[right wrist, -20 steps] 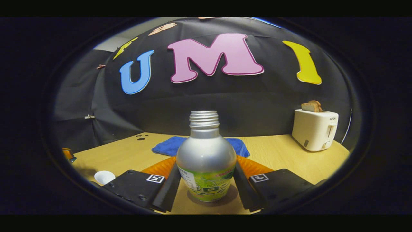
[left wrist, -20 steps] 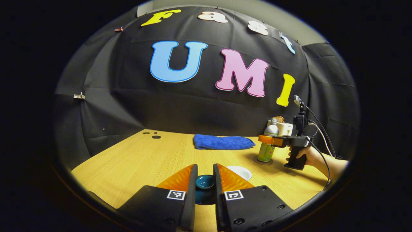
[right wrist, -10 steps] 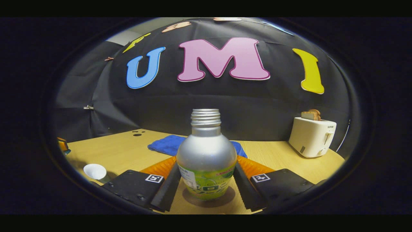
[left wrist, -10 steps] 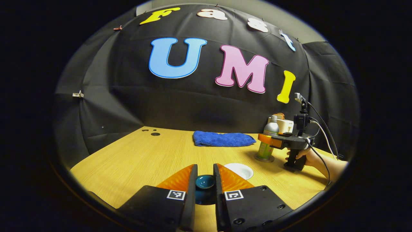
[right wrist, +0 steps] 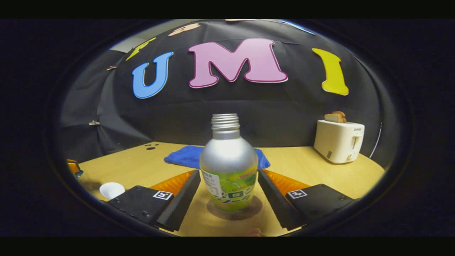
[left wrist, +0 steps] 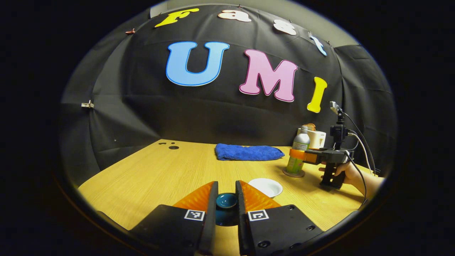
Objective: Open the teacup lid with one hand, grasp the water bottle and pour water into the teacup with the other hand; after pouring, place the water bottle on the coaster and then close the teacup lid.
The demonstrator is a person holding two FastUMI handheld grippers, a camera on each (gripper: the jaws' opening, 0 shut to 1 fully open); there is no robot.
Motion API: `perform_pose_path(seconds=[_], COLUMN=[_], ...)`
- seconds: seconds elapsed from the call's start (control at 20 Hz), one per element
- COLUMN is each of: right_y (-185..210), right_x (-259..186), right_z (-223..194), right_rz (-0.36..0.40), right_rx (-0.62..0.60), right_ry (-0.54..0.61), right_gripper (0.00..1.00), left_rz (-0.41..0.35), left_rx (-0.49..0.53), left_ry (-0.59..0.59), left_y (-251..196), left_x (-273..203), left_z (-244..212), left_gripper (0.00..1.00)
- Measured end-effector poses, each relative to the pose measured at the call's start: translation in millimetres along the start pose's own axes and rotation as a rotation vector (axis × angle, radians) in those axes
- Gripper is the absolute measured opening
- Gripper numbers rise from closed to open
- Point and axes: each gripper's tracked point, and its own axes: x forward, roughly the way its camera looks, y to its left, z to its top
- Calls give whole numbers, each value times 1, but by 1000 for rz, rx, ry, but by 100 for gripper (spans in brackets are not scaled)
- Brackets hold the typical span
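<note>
My left gripper (left wrist: 226, 193) is shut on the dark teal teacup lid (left wrist: 226, 202) and holds it above the table's near edge. The white teacup (left wrist: 265, 186) stands uncovered just right of it, and appears in the right gripper view as the teacup (right wrist: 111, 189) at far left. The silver water bottle with a green label (right wrist: 229, 167) stands upright and uncapped on a round brown coaster (right wrist: 254, 209). My right gripper (right wrist: 227, 174) is open, a finger on each side of the bottle with gaps. The left gripper view has the bottle (left wrist: 300, 144) and the right gripper (left wrist: 298, 154), held by a hand.
A blue cloth (left wrist: 249, 153) lies at the back of the wooden table (left wrist: 160, 170). A white toaster (right wrist: 339, 140) with bread in it stands at back right. Cables trail from the right gripper's handle (left wrist: 357, 149).
My right gripper has opened and let go of the bottle, which now stands free on the coaster, and it has drawn back a little. The left gripper keeps hold of the lid.
</note>
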Motion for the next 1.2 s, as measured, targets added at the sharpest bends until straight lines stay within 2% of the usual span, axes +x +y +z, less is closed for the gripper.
perform_pose_path(seconds=[0.3, 0.4, 0.55, 0.75, 1.0, 1.2], right_y=[10, 9, 14, 26, 24, 17], right_x=[-46, -72, -109, -151, -189, -202], right_z=[-13, -16, 5, 23, 33, 20], right_rz=[20, -8, -24, 8, 9, -20], right_rx=[0, -23, -77, -55, -27, -45], right_ry=[22, 49, 1, -41, -89, -93], right_gripper=[100, 100, 100, 98, 98, 98], left_rz=[-32, -43, -84, -118, -108, -111], left_rx=[-18, -6, 1, 21, 53, 70], left_ry=[-15, -28, -36, -24, 30, 55], left_y=[-16, -23, -45, -67, -81, -89], left_x=[2, 8, 24, 47, 72, 88], left_z=[7, 15, 23, 22, 4, -5], left_gripper=[30, 30, 30, 30, 31, 31])
